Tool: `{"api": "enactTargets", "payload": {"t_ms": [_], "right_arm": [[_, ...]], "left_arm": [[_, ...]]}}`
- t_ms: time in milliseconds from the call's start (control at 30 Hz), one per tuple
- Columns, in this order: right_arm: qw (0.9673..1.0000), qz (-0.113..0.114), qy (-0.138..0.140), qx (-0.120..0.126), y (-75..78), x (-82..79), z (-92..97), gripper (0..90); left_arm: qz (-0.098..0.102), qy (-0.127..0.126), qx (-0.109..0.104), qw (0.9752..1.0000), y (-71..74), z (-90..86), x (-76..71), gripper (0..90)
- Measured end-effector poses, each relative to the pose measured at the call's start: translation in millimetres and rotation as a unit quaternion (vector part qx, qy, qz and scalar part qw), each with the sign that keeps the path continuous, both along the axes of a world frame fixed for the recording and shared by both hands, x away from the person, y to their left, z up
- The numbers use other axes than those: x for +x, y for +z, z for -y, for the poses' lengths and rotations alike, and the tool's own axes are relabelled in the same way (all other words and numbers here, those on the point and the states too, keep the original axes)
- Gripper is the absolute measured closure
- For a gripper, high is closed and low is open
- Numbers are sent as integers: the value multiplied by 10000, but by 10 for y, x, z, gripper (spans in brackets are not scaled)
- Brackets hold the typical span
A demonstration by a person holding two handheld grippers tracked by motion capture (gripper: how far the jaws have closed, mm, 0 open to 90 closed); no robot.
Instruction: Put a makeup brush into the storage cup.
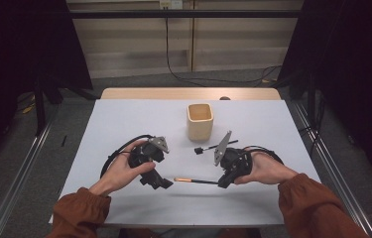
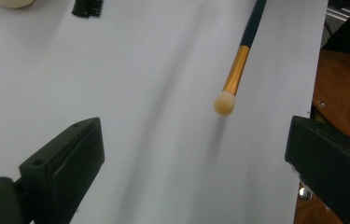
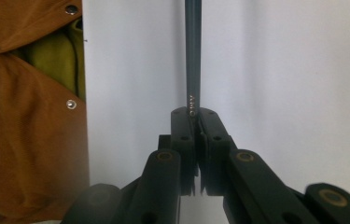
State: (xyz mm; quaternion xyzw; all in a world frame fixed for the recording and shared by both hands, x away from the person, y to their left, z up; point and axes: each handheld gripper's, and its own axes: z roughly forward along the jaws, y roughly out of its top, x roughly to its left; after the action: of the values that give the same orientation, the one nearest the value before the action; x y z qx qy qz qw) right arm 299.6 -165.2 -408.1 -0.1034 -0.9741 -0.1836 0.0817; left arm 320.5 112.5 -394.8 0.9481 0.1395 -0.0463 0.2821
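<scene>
**Makeup brush gripped by its handle above a white worktop**

A person in rust-brown sleeves works two hand-held tongs over a white worktop [image 1: 124, 119]. The right tongs [image 1: 221, 184] are clamped tight on the dark handle end of a slim makeup brush [image 1: 193, 180], with both black jaws pressed flat against it, as the right gripper view shows. The brush reaches from those jaws toward the left tongs [image 1: 163, 184], its gold ferrule and pale bristle tip leading. Its shadow on the worktop beneath suggests it is held clear of the surface.

The left tongs stand wide open and hold nothing. In the left gripper view the brush's bristle tip hangs ahead of the two spread jaws, closer to the right-hand one and touching neither.

Small pale lettering runs along the handle just above the right jaws; it is too small to read with certainty.

A second, dark-handled brush [image 1: 214, 147] lies on the worktop between the right hand [image 1: 265, 168] and a cream, square-mouthed cup [image 1: 200, 121]. The cup stands upright near the middle of the worktop, well apart from both tongs.
</scene>
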Motion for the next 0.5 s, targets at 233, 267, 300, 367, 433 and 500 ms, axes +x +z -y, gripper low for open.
{"api": "enactTargets", "payload": {"t_ms": [233,267,300,367,433,500], "right_arm": [[9999,16,-127,9,-2,-21,111,865],[9998,57,-153,60,-1,-18,134,865],[9998,70,-179,72,-2,-18,157,865],[9995,159,-253,127,-4,-19,194,865],[9992,192,-307,143,-8,-34,211,865],[9989,218,-386,173,-9,-43,221,865]], "left_arm": [[27,173,-110,9998,-24,-124,-30,45],[40,194,-127,9997,-22,-136,-28,44],[48,210,-120,9997,-21,-148,-28,44],[67,224,-146,9996,-23,-160,-44,44],[84,191,-160,9997,-20,-161,-65,45],[106,177,-170,9996,-11,-171,-82,45]]}}
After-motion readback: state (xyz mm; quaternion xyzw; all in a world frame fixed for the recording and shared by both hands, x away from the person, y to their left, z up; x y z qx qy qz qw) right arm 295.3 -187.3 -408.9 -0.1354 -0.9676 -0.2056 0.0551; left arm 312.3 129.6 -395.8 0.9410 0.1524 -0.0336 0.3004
